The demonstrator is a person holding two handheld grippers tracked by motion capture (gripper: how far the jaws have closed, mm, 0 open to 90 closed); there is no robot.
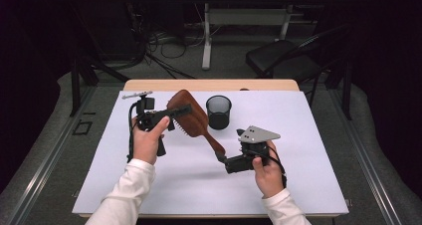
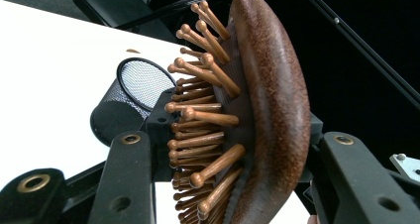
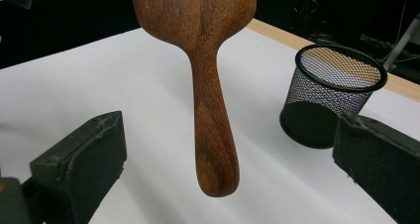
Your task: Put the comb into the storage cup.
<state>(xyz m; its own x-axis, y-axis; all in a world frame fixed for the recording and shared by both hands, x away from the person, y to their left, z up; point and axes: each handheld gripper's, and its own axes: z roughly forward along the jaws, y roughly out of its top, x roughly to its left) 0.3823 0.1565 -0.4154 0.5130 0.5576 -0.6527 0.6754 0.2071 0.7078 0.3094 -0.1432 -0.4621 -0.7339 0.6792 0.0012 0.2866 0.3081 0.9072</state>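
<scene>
Clamping the wooden hairbrush head, the left gripper hangs its handle toward five o'clock, between the released right gripper's spread jaws, seemingly for a handover.

So the right gripper has its two black jaws spread wide, and the wooden hairbrush hangs handle-down between them with clear gaps on both sides, pads not touching it. Its rounded handle tip sits roughly level with the jaw tips, above the white table cover. Just past the right-hand jaw stands a black mesh cup, upright.
</scene>
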